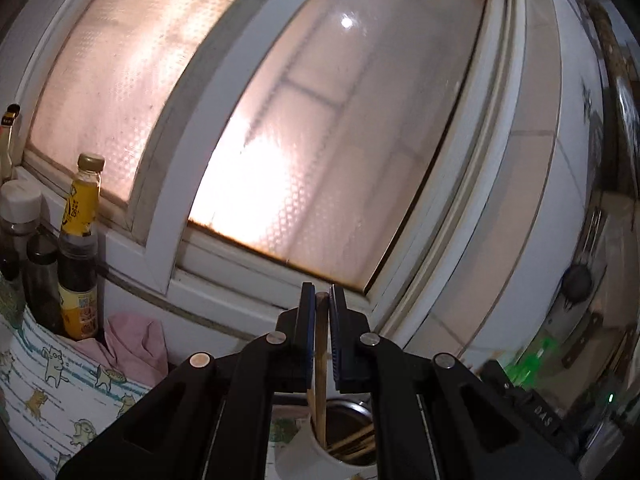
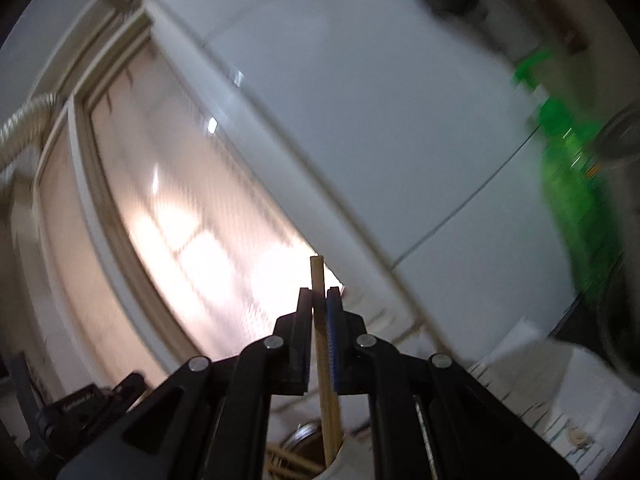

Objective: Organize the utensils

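My left gripper [image 1: 321,298] is shut on a wooden chopstick [image 1: 320,360] that hangs down into a white cup [image 1: 316,460] below it. Several more chopsticks [image 1: 352,446] lie inside the cup. My right gripper [image 2: 320,296] is shut on a lighter wooden chopstick [image 2: 325,360]. Its top end sticks up above the fingertips and its lower end reaches into the white cup [image 2: 340,468], where several chopsticks [image 2: 292,462] lie. Both grippers point up toward the window.
A frosted window [image 1: 300,120] fills the back. Sauce bottles [image 1: 78,248] and a pink cloth [image 1: 136,344] sit at the left on a patterned cloth [image 1: 60,392]. A green bottle [image 2: 572,184] stands at the right by a white tiled wall [image 2: 380,120]. The other gripper's body [image 2: 88,400] shows at lower left.
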`<act>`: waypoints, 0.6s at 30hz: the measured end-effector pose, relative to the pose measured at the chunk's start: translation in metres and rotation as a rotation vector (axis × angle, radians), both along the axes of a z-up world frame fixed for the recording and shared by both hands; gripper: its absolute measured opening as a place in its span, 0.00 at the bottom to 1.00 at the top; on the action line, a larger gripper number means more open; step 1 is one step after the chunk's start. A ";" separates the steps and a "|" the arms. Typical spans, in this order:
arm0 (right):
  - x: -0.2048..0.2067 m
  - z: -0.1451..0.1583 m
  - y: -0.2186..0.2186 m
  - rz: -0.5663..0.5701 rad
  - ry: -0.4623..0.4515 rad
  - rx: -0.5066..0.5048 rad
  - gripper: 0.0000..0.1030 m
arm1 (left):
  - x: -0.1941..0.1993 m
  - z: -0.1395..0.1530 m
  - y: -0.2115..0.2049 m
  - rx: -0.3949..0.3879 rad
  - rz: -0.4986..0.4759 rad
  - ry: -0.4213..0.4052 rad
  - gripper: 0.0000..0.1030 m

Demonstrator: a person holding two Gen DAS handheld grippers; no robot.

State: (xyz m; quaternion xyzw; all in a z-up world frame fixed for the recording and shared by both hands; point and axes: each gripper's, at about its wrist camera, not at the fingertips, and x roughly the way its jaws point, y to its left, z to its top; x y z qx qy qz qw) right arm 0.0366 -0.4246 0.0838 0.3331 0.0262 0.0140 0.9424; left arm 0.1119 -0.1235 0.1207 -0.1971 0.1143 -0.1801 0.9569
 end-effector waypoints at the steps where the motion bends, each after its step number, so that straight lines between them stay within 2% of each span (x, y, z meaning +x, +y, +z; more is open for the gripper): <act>1: 0.005 -0.002 0.001 0.022 0.017 0.010 0.06 | 0.001 -0.003 -0.004 0.013 -0.006 -0.001 0.06; 5: 0.018 -0.010 0.000 0.118 0.060 0.043 0.07 | 0.009 -0.017 -0.015 0.051 -0.032 0.029 0.06; 8: 0.037 -0.020 -0.003 0.296 0.102 0.138 0.08 | 0.008 -0.021 -0.017 0.069 -0.034 0.012 0.06; 10: 0.045 -0.025 -0.002 0.336 0.129 0.167 0.08 | 0.009 -0.022 -0.017 0.069 -0.056 0.017 0.06; 12: 0.048 -0.024 0.002 0.365 0.134 0.148 0.08 | 0.011 -0.024 -0.016 0.062 -0.083 0.039 0.06; 15: 0.047 -0.024 0.008 0.448 0.119 0.126 0.08 | 0.007 -0.029 -0.016 0.080 -0.070 0.035 0.06; 16: 0.048 -0.024 0.014 0.483 0.115 0.122 0.08 | 0.004 -0.029 -0.015 0.088 -0.067 0.027 0.08; 18: 0.049 -0.024 0.021 0.517 0.120 0.106 0.08 | -0.001 -0.029 -0.011 0.093 -0.063 0.017 0.18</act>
